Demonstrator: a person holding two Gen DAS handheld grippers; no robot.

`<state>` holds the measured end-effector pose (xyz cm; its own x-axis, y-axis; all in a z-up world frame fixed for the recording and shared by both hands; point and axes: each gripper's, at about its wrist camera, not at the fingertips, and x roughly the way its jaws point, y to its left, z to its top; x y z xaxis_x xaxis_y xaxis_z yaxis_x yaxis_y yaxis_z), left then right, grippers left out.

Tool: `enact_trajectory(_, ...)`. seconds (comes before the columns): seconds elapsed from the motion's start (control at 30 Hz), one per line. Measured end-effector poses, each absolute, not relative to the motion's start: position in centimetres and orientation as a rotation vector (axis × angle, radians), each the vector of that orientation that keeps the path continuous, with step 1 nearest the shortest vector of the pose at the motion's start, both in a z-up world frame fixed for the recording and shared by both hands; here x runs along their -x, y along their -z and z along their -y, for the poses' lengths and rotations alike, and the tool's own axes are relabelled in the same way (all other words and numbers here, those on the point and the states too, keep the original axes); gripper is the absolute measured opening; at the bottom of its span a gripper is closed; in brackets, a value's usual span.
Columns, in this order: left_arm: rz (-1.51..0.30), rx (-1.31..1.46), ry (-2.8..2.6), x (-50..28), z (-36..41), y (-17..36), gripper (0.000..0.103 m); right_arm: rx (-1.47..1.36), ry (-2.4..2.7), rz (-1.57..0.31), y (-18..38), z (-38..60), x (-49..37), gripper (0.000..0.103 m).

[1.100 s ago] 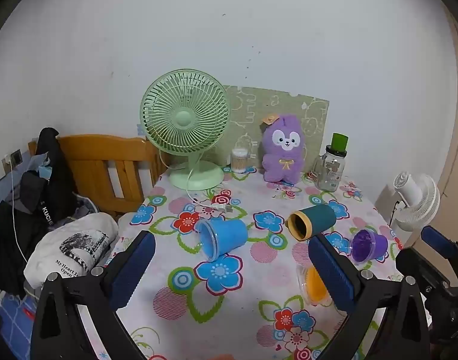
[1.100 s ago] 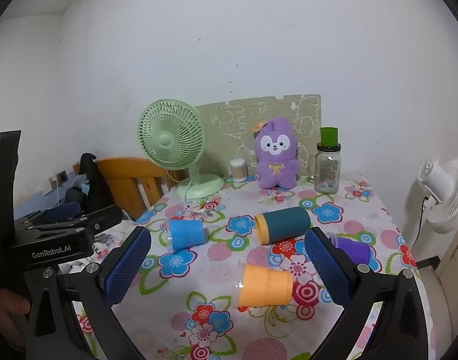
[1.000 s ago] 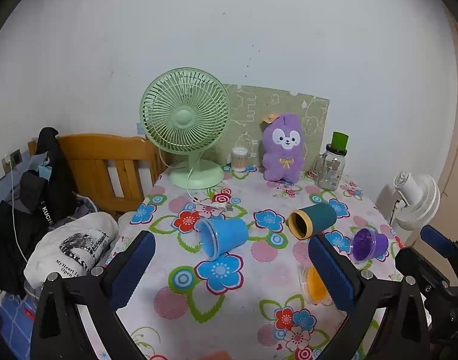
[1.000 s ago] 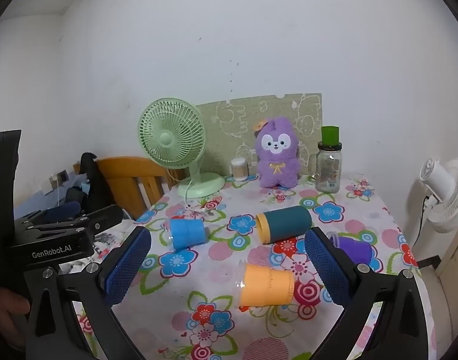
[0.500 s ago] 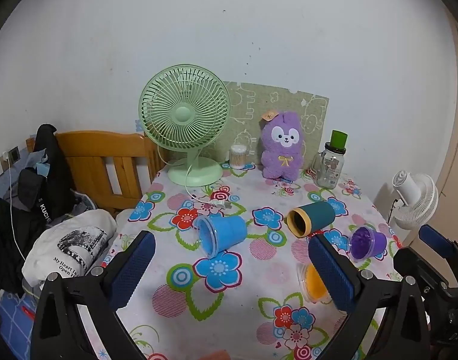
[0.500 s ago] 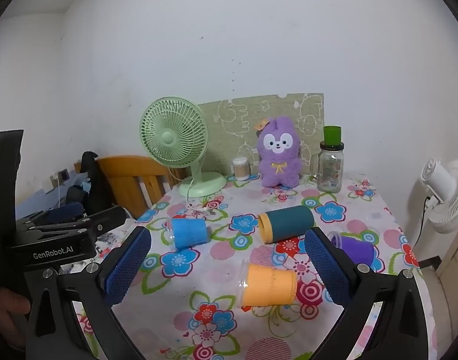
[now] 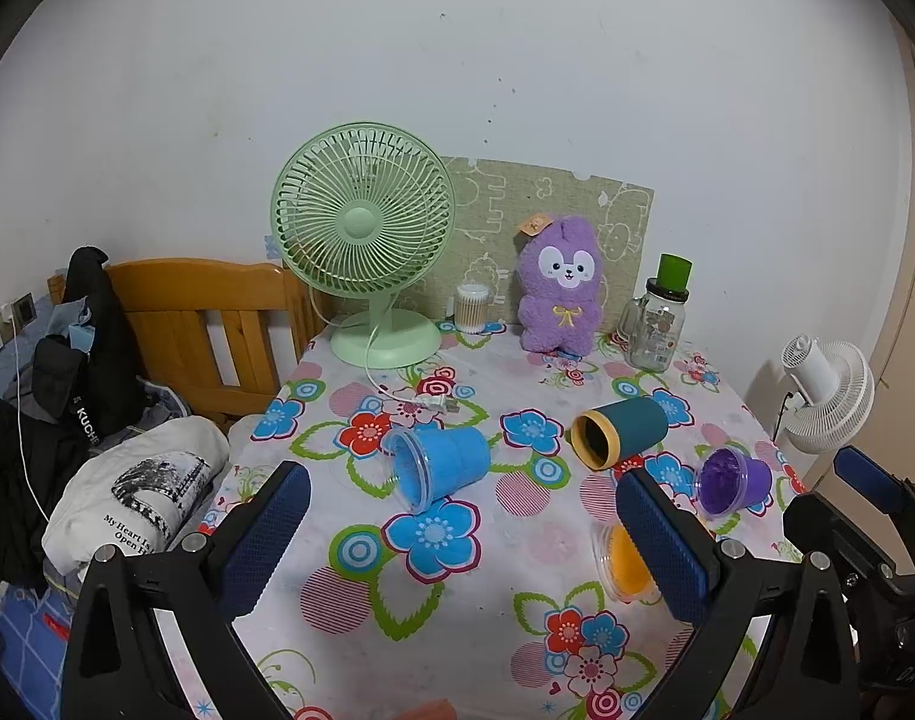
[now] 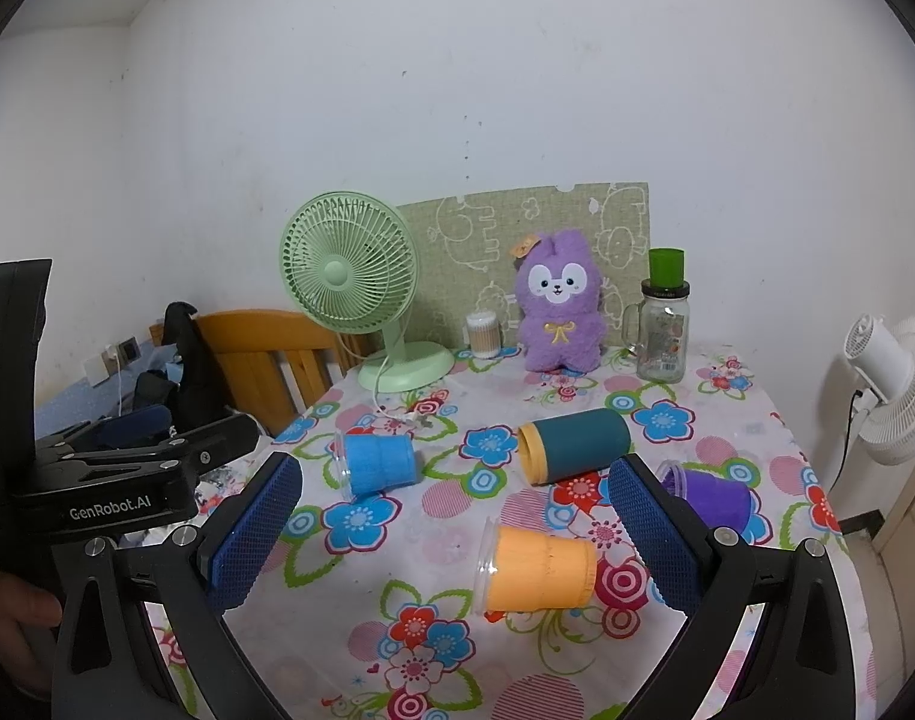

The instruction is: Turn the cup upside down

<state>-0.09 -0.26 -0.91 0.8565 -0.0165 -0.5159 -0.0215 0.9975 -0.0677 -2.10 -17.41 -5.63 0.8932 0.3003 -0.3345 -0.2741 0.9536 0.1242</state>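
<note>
Both claws gape empty. The orange cup (image 8: 538, 570) — nearer than the teal cup (image 8: 574, 445) — looks light, stiff, slippery; pinch its mid-wall.

A glossy floral plastic cloth (image 8: 727, 420) is covering the bench. The cups, blue (image 8: 378, 467), teal (image 8: 577, 444), orange (image 8: 541, 567), are looking like smooth matt plastic. The purple toy (image 8: 558, 312) is showing fuzzy plush; the jar (image 8: 661, 336) clear glass; the headboard (image 7: 205, 312) varnished wood.
</note>
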Motion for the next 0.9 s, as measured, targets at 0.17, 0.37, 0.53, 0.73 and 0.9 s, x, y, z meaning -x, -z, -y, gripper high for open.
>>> enact_trajectory(0.17,-0.544,0.072,-0.002,0.0,0.2,1.0,0.103,-0.075,-0.298,-0.359,5.6,17.4,2.1,0.103)
enact_trajectory(0.37,-0.552,0.075,-0.002,-0.1,0.0,1.1,0.103,-0.083,-0.303,-0.363,5.7,17.2,1.8,0.103)
enact_trajectory(0.53,-0.560,0.078,0.001,-0.2,-0.2,1.2,0.103,-0.081,-0.307,-0.364,5.9,17.1,1.7,0.103)
enact_trajectory(0.73,-0.570,0.074,0.001,-0.4,-0.3,1.3,0.103,-0.084,-0.306,-0.369,5.9,17.1,1.7,0.103)
enact_trajectory(0.9,-0.607,0.053,0.018,-1.5,-0.3,1.9,0.103,-0.088,-0.310,-0.378,6.3,17.2,1.3,0.103)
